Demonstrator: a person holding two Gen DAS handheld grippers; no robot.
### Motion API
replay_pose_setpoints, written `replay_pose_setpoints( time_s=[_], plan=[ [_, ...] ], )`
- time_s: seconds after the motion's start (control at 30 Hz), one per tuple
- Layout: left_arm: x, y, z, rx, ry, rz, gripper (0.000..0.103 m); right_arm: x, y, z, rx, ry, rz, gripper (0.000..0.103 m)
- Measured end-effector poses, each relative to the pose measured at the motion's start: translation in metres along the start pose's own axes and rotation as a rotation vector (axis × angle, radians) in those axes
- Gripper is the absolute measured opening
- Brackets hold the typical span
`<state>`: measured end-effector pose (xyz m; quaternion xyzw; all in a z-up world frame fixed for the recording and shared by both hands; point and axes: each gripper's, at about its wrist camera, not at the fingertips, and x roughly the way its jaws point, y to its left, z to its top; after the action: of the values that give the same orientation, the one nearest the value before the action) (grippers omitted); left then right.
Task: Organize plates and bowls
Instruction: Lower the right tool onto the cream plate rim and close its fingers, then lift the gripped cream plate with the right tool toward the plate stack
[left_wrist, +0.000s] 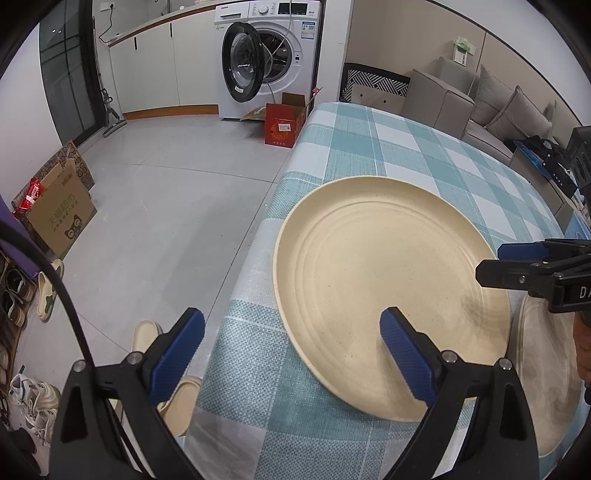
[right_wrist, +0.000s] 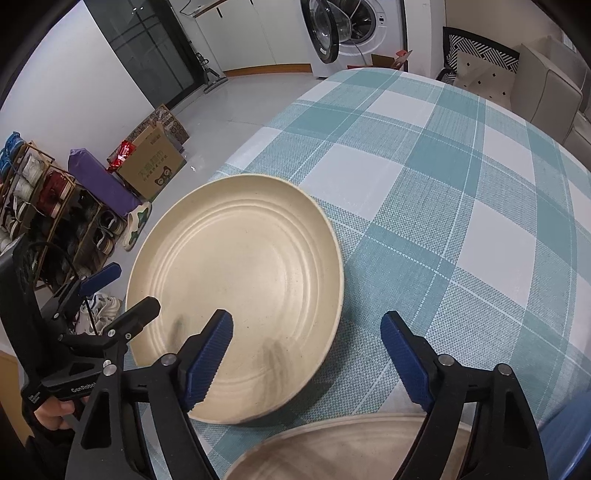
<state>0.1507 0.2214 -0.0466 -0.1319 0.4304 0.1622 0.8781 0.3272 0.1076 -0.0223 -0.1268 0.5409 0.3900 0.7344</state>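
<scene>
A large cream plate (left_wrist: 384, 288) lies flat near the left edge of a table with a teal checked cloth (left_wrist: 399, 147); it also shows in the right wrist view (right_wrist: 243, 280). A second cream plate (right_wrist: 343, 446) lies nearer me, partly hidden under the right gripper; its edge shows in the left wrist view (left_wrist: 546, 387). My left gripper (left_wrist: 295, 354) is open and empty, its right finger over the large plate's near rim, its left finger beyond the table edge. My right gripper (right_wrist: 306, 354) is open and empty, straddling the large plate's near right rim.
The table's left edge drops to a grey floor (left_wrist: 166, 206) with slippers (left_wrist: 147, 336), cardboard boxes (left_wrist: 59, 214) and a shoe rack (right_wrist: 48, 206). A washing machine (left_wrist: 266, 55) with its door open, a red box (left_wrist: 284, 123) and a sofa (left_wrist: 480, 103) stand beyond.
</scene>
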Motion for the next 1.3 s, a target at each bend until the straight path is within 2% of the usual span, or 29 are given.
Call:
replay_pose_setpoints(
  time_s=[0.1, 0.27, 0.33, 0.4, 0.5, 0.6, 0.83, 0.9, 1.03, 1.13, 1.3],
  plan=[
    [0.000, 0.000, 0.001, 0.001, -0.001, -0.005, 0.092, 0.004, -0.003, 0.000, 0.008, 0.010, 0.008, 0.078],
    [0.000, -0.002, 0.001, 0.008, -0.001, -0.009, 0.086, 0.009, -0.003, 0.000, 0.007, 0.018, 0.008, 0.075],
    [-0.001, -0.003, 0.001, 0.014, -0.003, -0.009, 0.077, 0.009, -0.002, 0.000, 0.002, 0.018, 0.007, 0.075],
    [-0.002, -0.004, 0.002, 0.017, 0.000, -0.017, 0.076, 0.010, -0.002, 0.001, -0.001, 0.016, 0.006, 0.075],
    [-0.001, -0.007, 0.001, 0.032, 0.004, -0.022, 0.064, 0.012, 0.000, 0.001, -0.009, 0.015, 0.000, 0.074],
    [0.000, -0.008, 0.001, 0.033, 0.011, -0.027, 0.062, 0.014, 0.002, 0.000, -0.019, 0.020, -0.003, 0.070],
    [0.002, -0.011, 0.000, 0.044, 0.023, -0.050, 0.047, 0.018, 0.003, -0.001, -0.033, 0.027, -0.008, 0.060],
    [0.002, -0.012, 0.000, 0.046, 0.022, -0.046, 0.046, 0.017, 0.003, -0.001, -0.029, 0.027, -0.004, 0.060],
    [0.002, -0.011, 0.000, 0.049, 0.020, -0.038, 0.037, 0.017, 0.003, -0.001, -0.031, 0.025, -0.003, 0.055],
    [0.002, -0.012, -0.001, 0.053, 0.020, -0.042, 0.034, 0.017, 0.006, -0.003, -0.036, 0.025, 0.002, 0.047],
    [0.001, -0.014, -0.002, 0.069, 0.016, -0.025, 0.034, 0.017, 0.009, -0.006, -0.060, 0.009, -0.029, 0.045]
  ],
)
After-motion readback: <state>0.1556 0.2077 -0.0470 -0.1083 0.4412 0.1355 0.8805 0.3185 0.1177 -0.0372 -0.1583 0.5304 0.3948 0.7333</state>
